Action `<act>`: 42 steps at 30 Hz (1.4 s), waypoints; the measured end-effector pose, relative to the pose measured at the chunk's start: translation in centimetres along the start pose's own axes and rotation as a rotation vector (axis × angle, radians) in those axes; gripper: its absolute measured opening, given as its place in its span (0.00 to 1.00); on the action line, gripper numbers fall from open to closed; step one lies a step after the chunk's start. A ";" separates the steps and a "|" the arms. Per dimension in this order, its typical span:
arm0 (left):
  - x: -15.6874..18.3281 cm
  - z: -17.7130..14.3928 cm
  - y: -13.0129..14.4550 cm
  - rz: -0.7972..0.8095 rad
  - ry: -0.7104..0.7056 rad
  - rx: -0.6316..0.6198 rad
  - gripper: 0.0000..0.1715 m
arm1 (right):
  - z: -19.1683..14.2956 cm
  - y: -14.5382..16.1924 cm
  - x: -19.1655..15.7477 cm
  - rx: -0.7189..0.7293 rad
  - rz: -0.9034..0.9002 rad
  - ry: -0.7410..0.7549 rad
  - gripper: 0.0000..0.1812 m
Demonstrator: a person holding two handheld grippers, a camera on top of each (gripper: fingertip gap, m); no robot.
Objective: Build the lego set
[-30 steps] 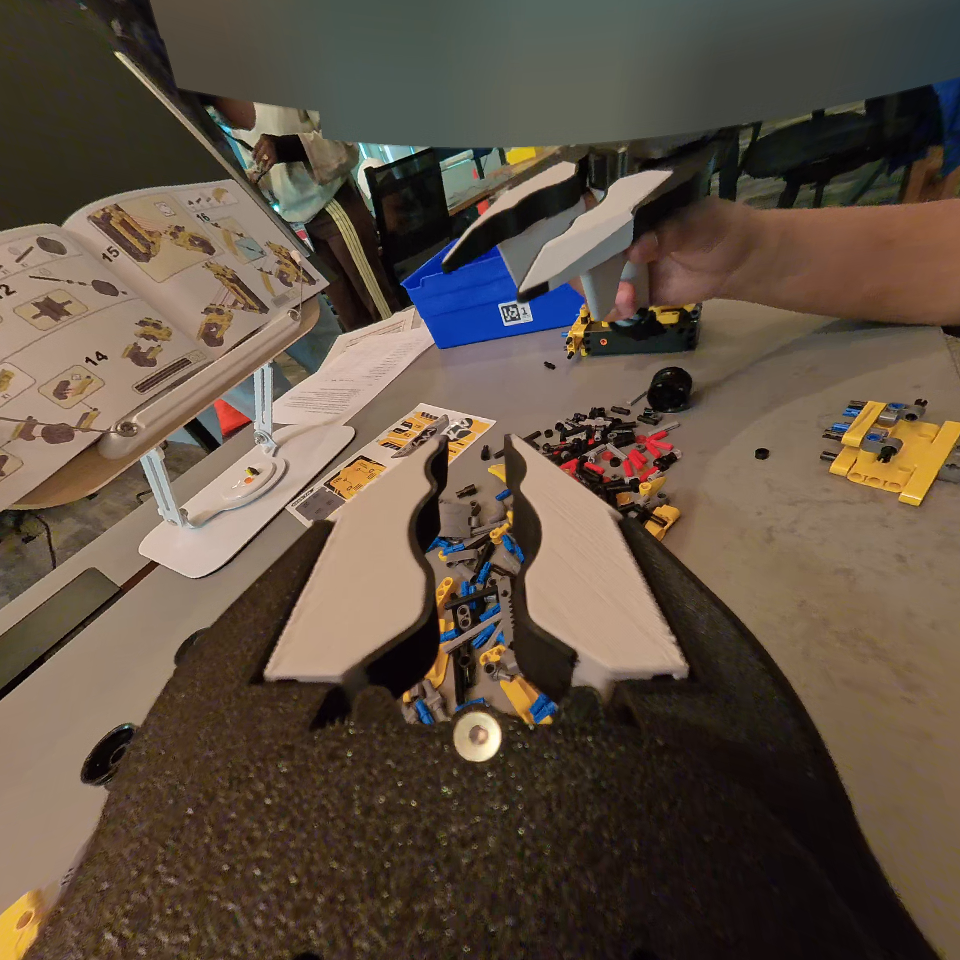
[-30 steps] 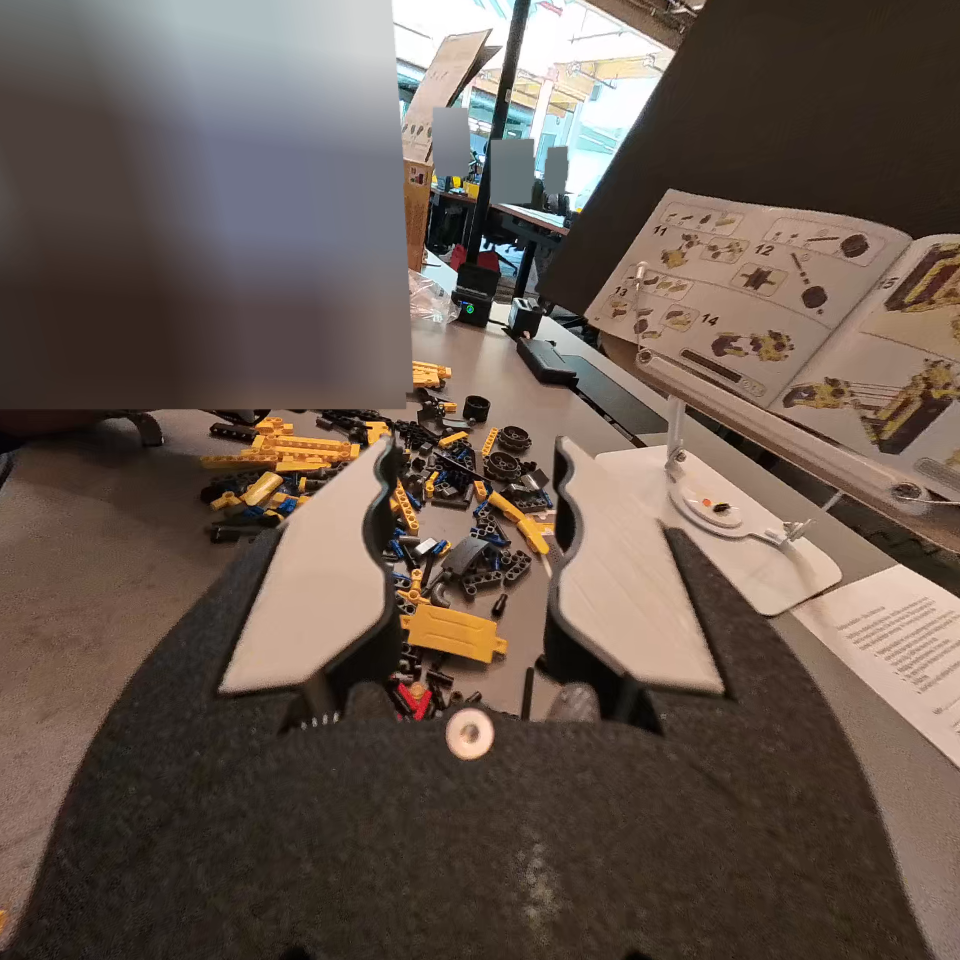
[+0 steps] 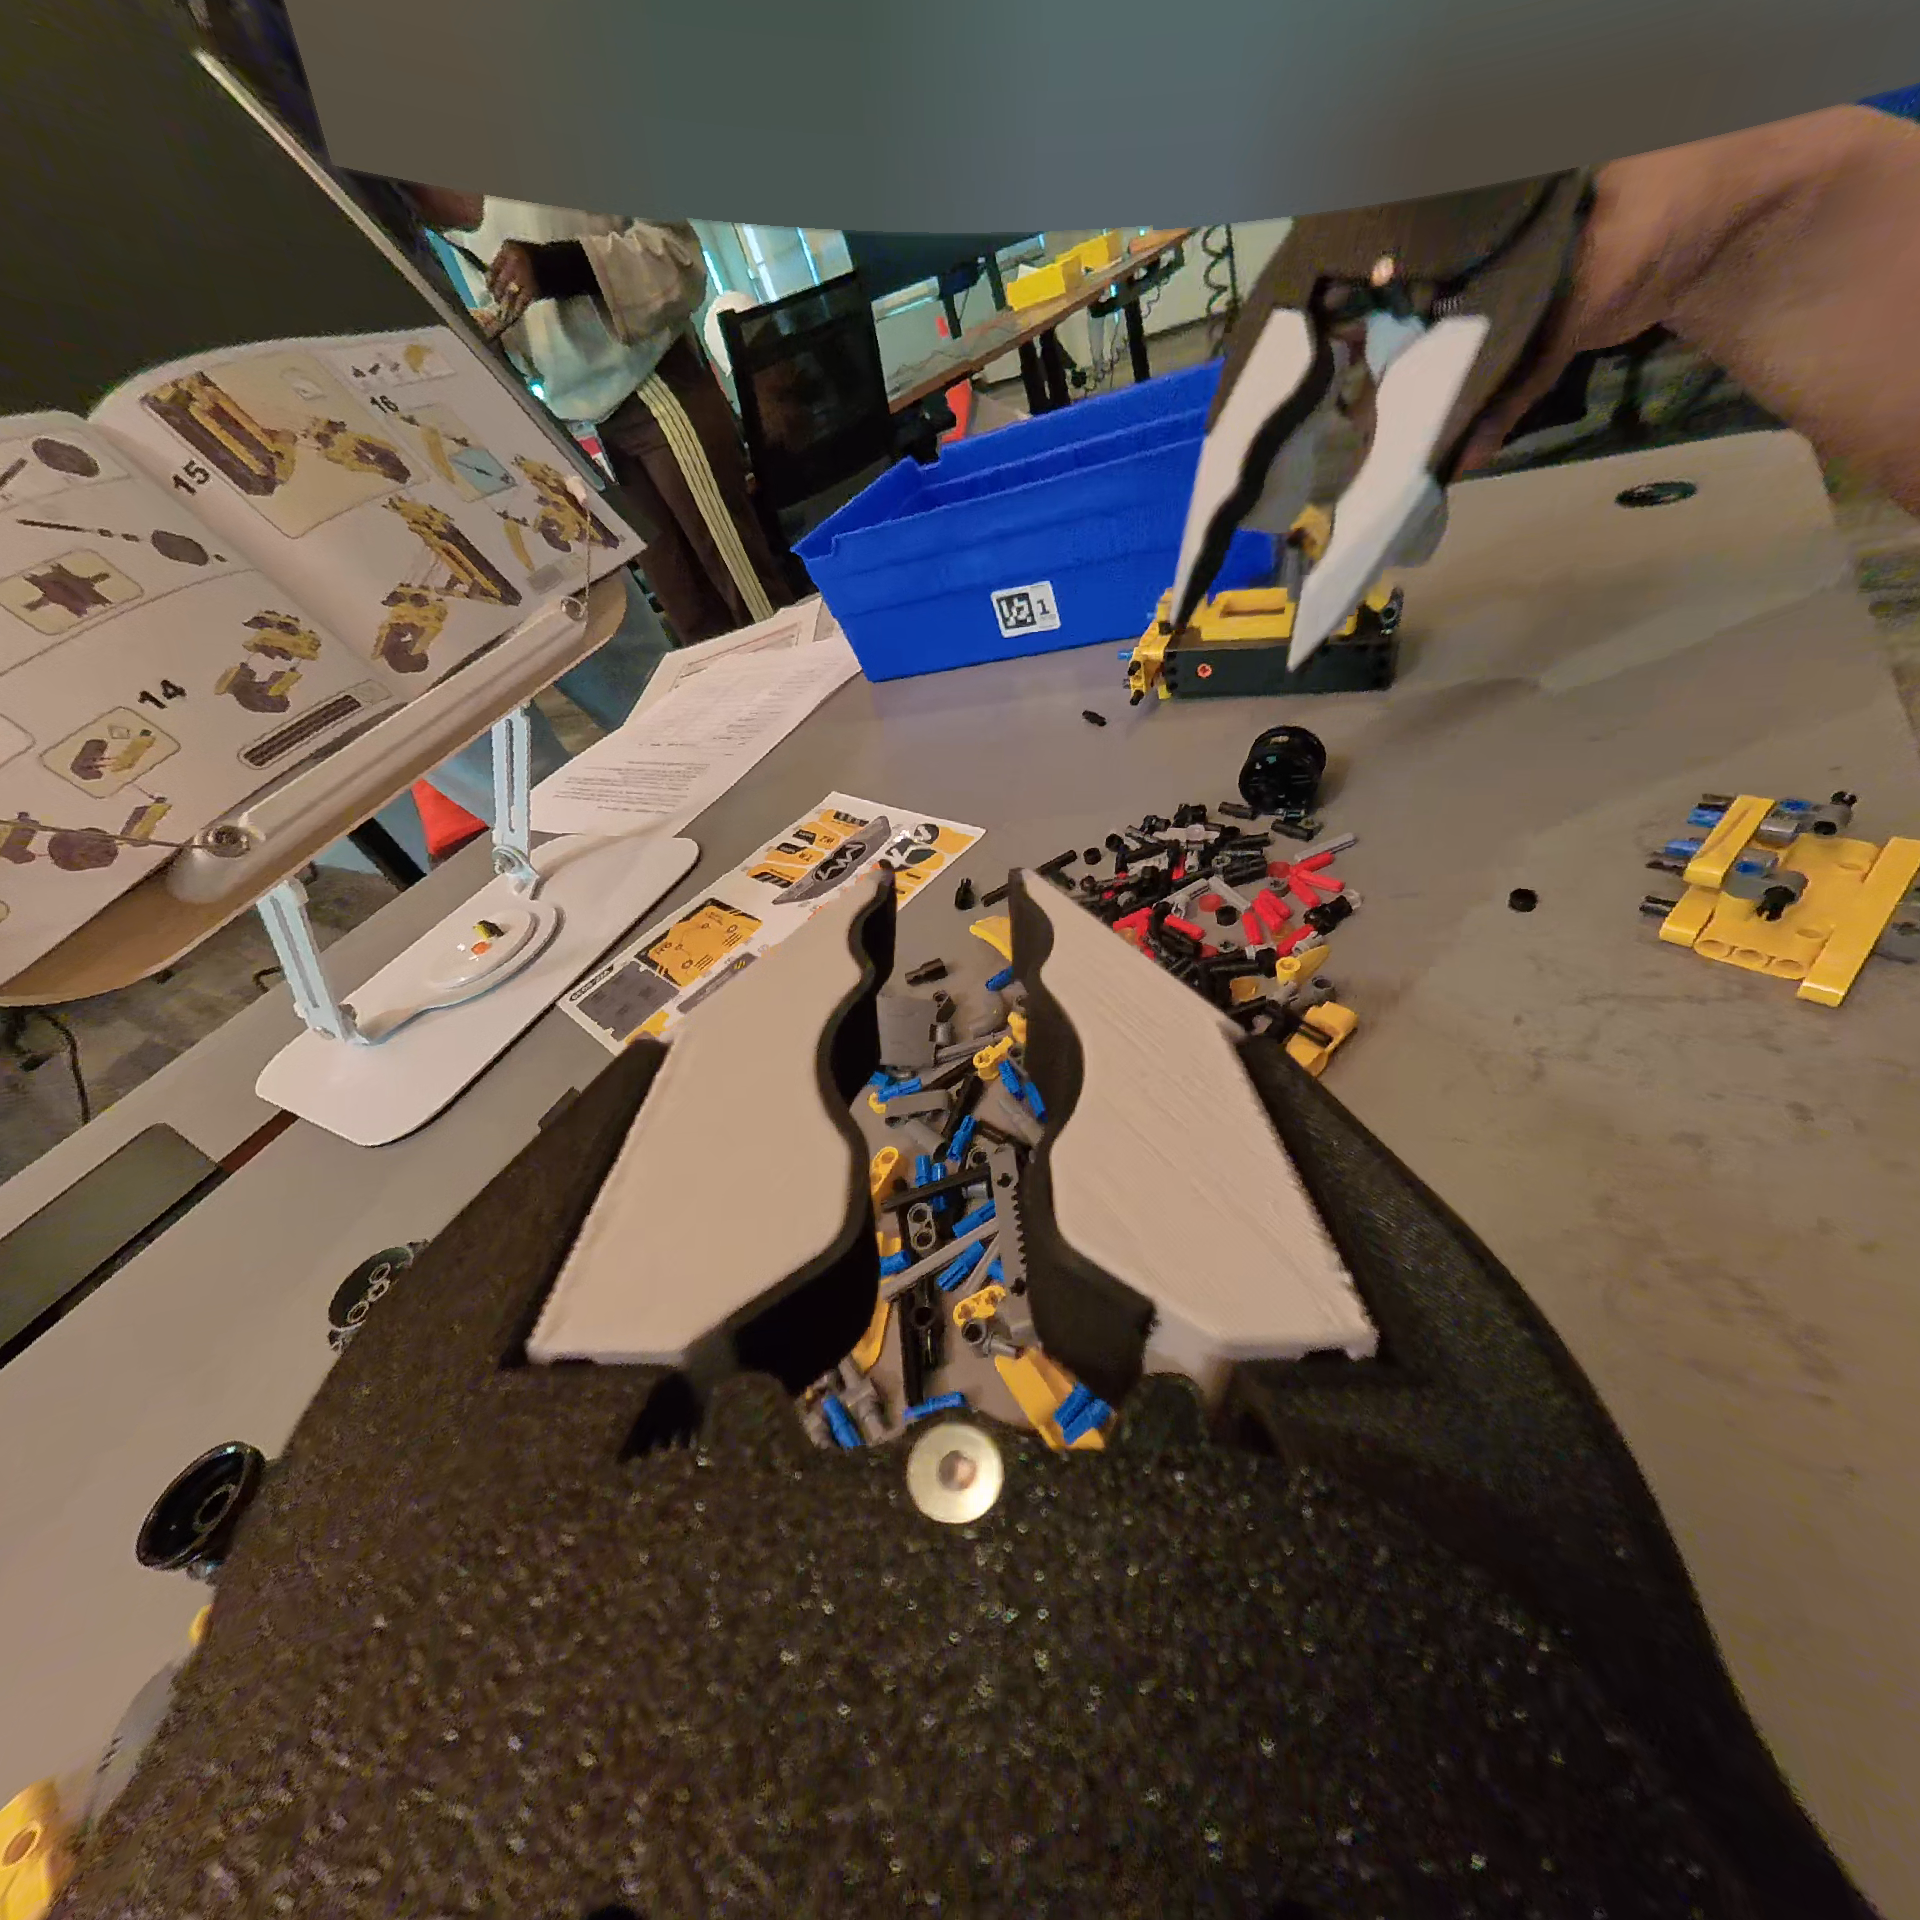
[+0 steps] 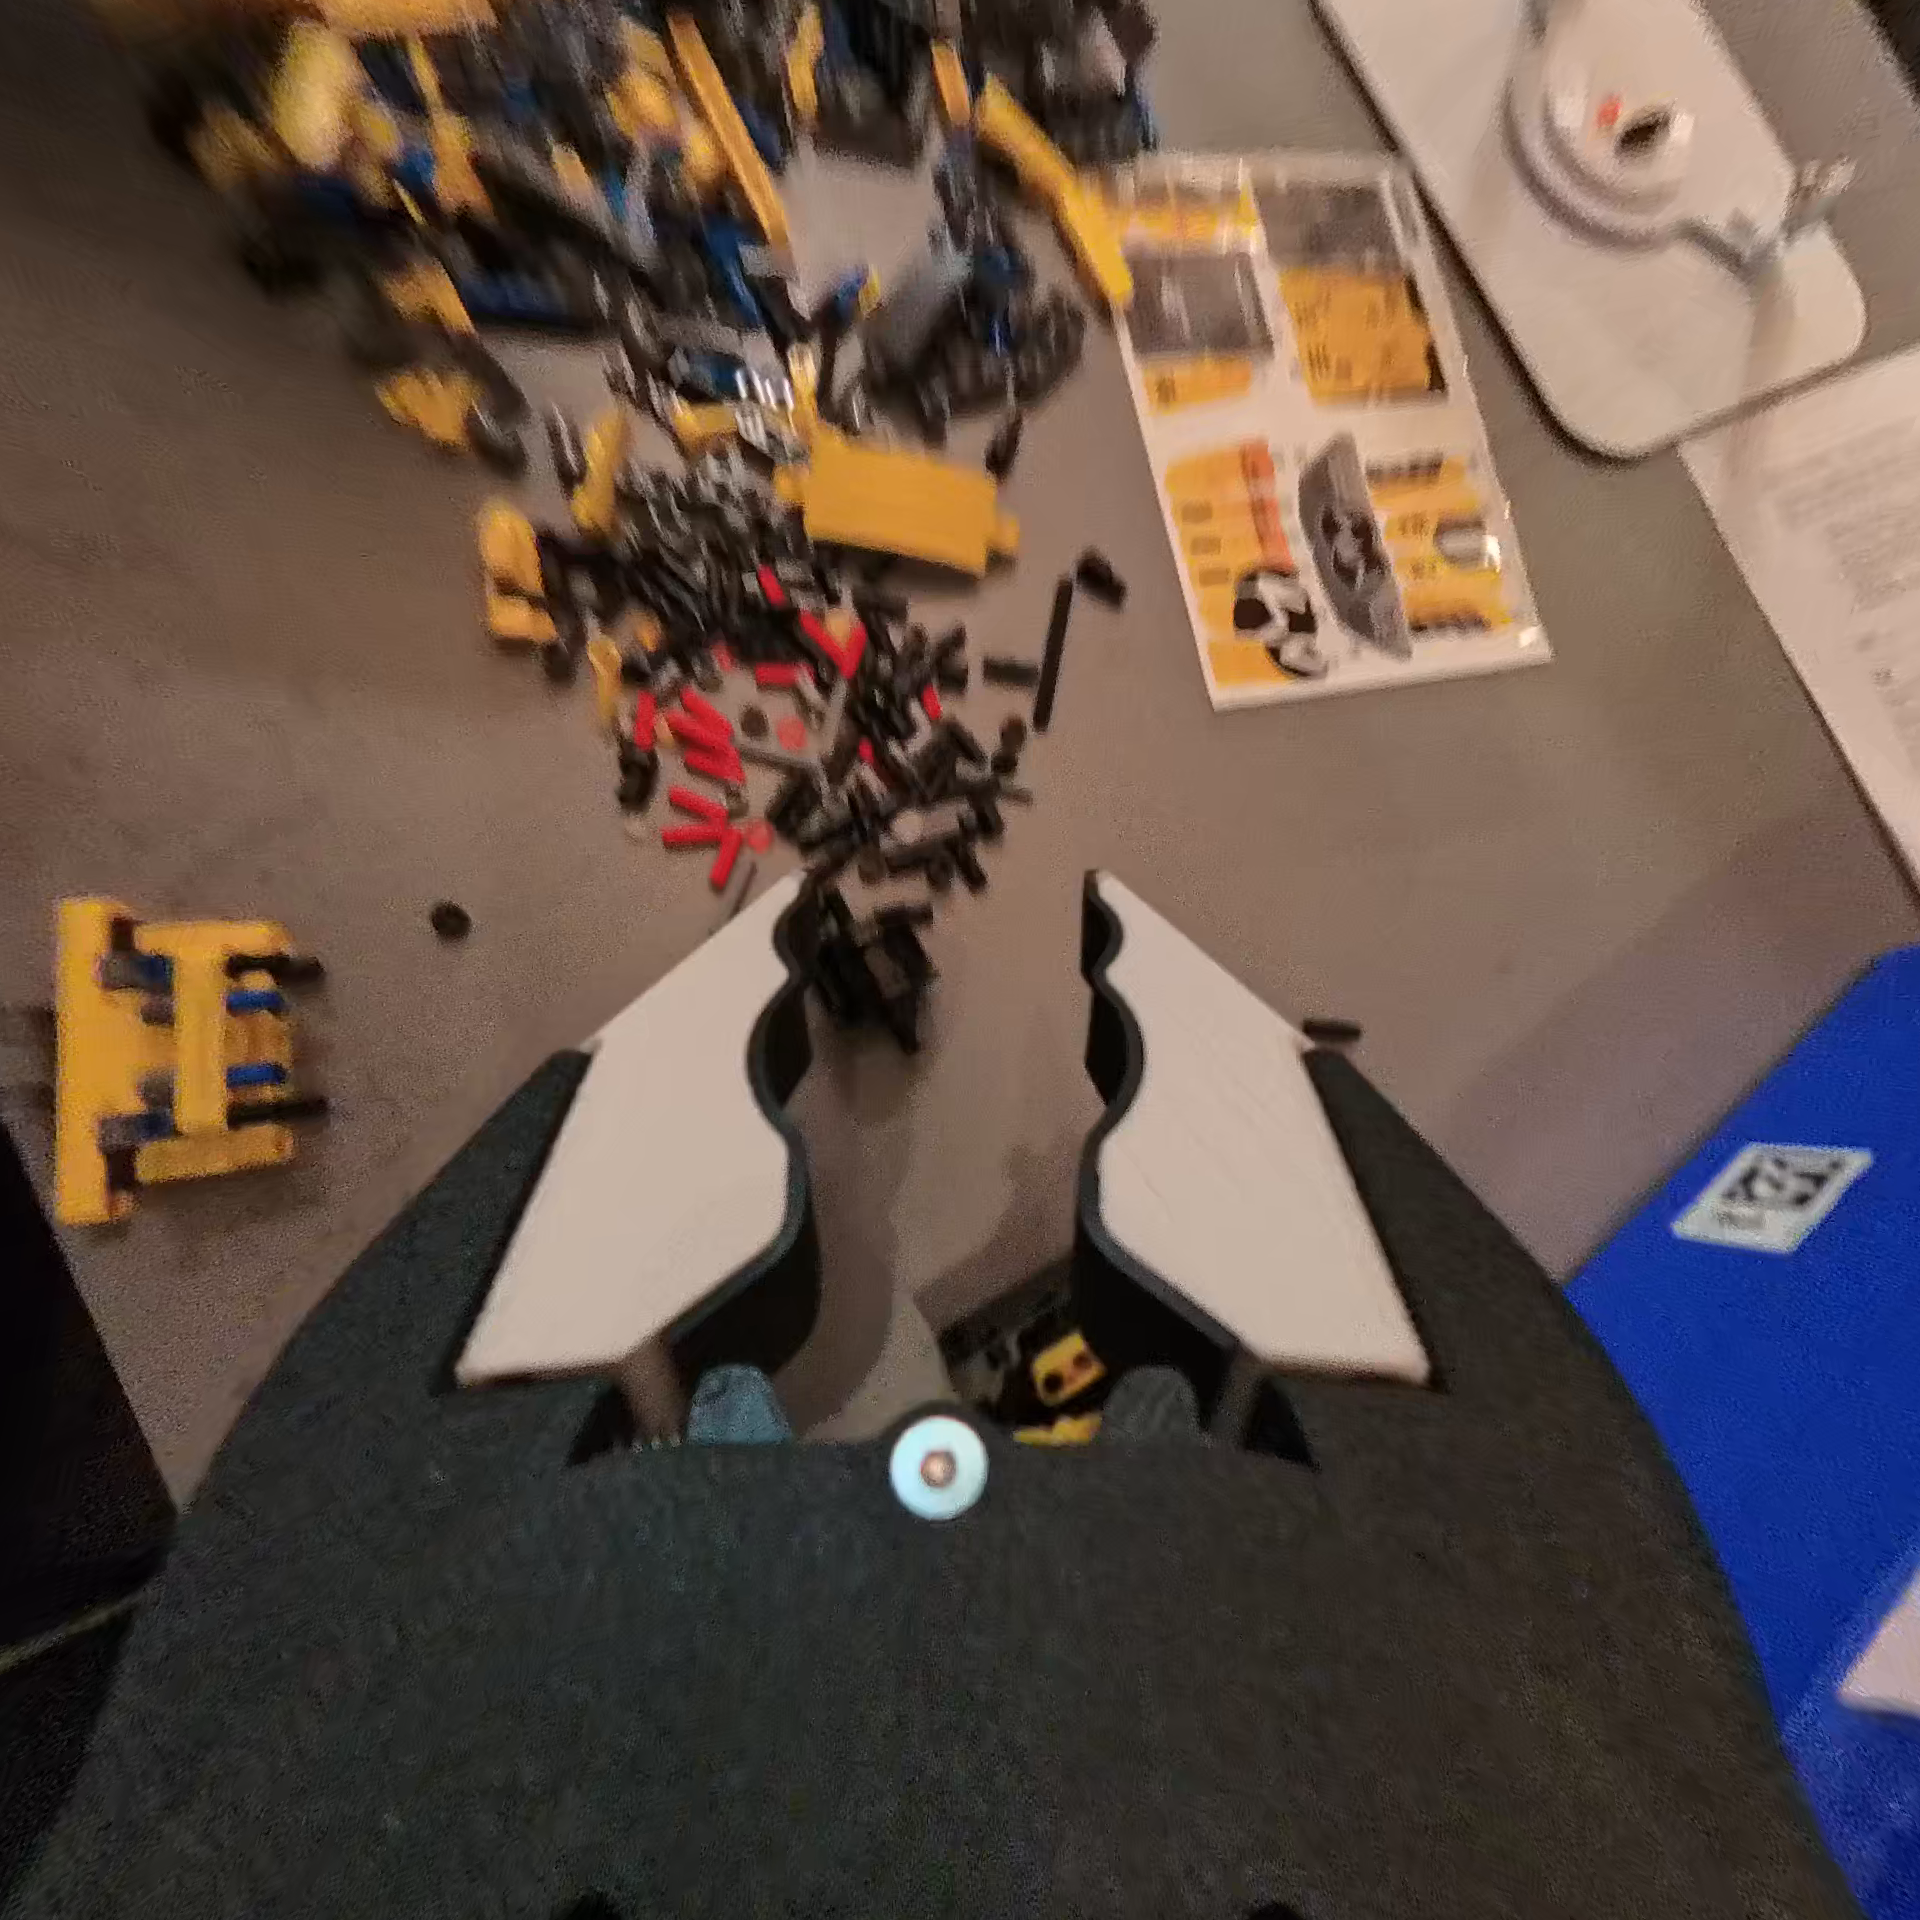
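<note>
Table [image 3: 1558, 1195]: right gripper [image 3: 1236, 644] newly lowered

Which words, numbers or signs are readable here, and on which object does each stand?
I do not copy out writing; these things bear it.
Open instruction booklet: large step numbers, readable.
Blue bin: white tag with a code square and a digit.
Sticker sheet: print too small.
White paper sheet: lines too small.

You have an open instruction booklet [image 3: 208, 582] with printed step numbers; a white coded tag [image 3: 1023, 608] on the blue bin [image 3: 935, 520]; a printed paper sheet [image 3: 717, 727] and a lettered sticker sheet [image 3: 769, 925] lie on the counter [image 3: 1558, 1143].
</note>
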State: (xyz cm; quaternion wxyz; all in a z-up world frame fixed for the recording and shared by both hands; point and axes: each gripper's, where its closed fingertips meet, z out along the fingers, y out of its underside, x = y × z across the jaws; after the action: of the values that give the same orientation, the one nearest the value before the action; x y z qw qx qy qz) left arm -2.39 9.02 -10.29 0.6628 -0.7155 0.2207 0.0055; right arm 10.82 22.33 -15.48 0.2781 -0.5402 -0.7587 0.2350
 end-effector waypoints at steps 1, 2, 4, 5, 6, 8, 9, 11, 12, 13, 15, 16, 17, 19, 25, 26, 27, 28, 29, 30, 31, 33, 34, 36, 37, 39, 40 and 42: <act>0.0 0.0 0.0 -0.001 0.001 0.002 0.12 | 0.2 1.0 -0.2 -0.052 -0.009 0.020 0.28; 0.0 0.0 0.0 0.001 0.001 -0.001 0.12 | 0.4 1.6 -0.7 -0.083 -0.006 0.015 0.28; 0.1 0.1 0.1 0.004 0.002 -0.007 0.12 | 0.7 2.1 -1.8 -0.088 0.011 -0.007 0.28; 0.1 0.1 0.1 0.005 0.002 -0.006 0.12 | 0.9 2.2 -2.0 -0.085 0.018 -0.004 0.28; 0.1 0.1 0.0 0.005 0.000 -0.003 0.12 | 1.1 2.6 -2.0 -0.093 0.020 0.010 0.29; 0.0 0.0 0.0 0.003 -0.002 0.001 0.12 | 1.8 3.5 -1.9 -0.124 0.016 0.027 0.30; 0.0 0.0 0.0 0.000 -0.002 0.002 0.12 | 2.1 3.9 -1.9 -0.135 0.017 0.028 0.30; 0.0 -0.1 -0.1 -0.003 -0.003 0.006 0.12 | 2.7 4.2 -1.9 -0.133 0.017 0.030 0.29; -0.1 -0.1 -0.1 -0.003 -0.004 0.008 0.12 | 2.9 4.2 -2.1 -0.126 0.014 0.027 0.26; 0.0 -0.1 -0.2 -0.003 -0.004 0.009 0.12 | 3.0 4.3 -2.2 -0.124 0.010 0.022 0.21; -0.1 -0.1 -0.1 -0.003 -0.005 0.008 0.12 | 2.7 4.4 -2.4 -0.125 -0.001 0.024 0.20; -0.1 -0.1 -0.1 -0.003 -0.005 0.007 0.12 | 2.4 4.4 -2.4 -0.121 -0.008 0.031 0.19; -0.1 -0.1 -0.1 -0.004 -0.005 0.008 0.12 | 1.9 4.3 -2.5 -0.111 -0.015 0.041 0.19; -0.1 -0.2 -0.2 -0.004 -0.005 0.012 0.12 | 0.9 4.5 -2.8 -0.099 -0.027 0.040 0.19; 0.1 -0.1 -0.3 0.001 0.001 0.013 0.12 | -1.1 7.9 -3.9 -0.164 0.015 0.041 0.19; 0.1 -0.1 -0.2 0.001 0.000 0.012 0.12 | -1.3 8.3 -4.1 -0.162 0.028 0.041 0.20; 0.1 -0.1 -0.2 0.000 0.000 0.011 0.12 | -1.4 8.5 -4.2 -0.155 0.039 0.040 0.20; 0.0 -0.1 -0.2 -0.001 -0.001 0.012 0.12 | -1.6 8.6 -4.4 -0.144 0.050 0.038 0.19; 0.0 -0.1 -0.2 -0.002 -0.003 0.012 0.12 | -1.7 8.6 -4.5 -0.132 0.061 0.034 0.20; 0.0 -0.1 -0.2 -0.003 -0.004 0.012 0.12 | -1.8 8.6 -4.5 -0.120 0.070 0.029 0.20; -0.1 -0.1 -0.2 -0.004 -0.005 0.011 0.12 | -1.8 8.6 -4.6 -0.112 0.075 0.024 0.20; -0.1 -0.2 -0.3 0.005 -0.009 0.017 0.12 | -1.9 8.6 -4.7 -0.104 0.082 0.019 0.20; 0.0 -0.3 -0.6 0.014 -0.011 0.030 0.12 | -1.9 8.5 -4.7 -0.102 0.081 0.019 0.21; 0.1 -0.5 -1.0 0.023 -0.011 0.052 0.12 | -1.9 8.6 -4.7 -0.103 0.077 0.023 0.21; 0.1 -0.5 -1.0 0.022 -0.010 0.053 0.12 | -1.9 8.6 -4.6 -0.106 0.075 0.025 0.21; 0.1 -0.4 -0.8 0.020 -0.009 0.041 0.12 | -1.8 8.7 -4.6 -0.110 0.075 0.025 0.22; 0.1 -0.4 -0.7 0.020 -0.009 0.038 0.12 | -1.8 8.7 -4.7 -0.111 0.075 0.024 0.22; 0.1 -0.4 -0.8 0.020 -0.010 0.045 0.12 | -1.8 8.7 -4.7 -0.112 0.073 0.025 0.23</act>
State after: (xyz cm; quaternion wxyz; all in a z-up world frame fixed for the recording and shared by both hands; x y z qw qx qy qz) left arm -2.19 8.63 -9.47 0.6797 -0.6982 0.2247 0.0109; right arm 19.25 20.67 -20.67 0.2481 -0.5853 -0.7468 0.1952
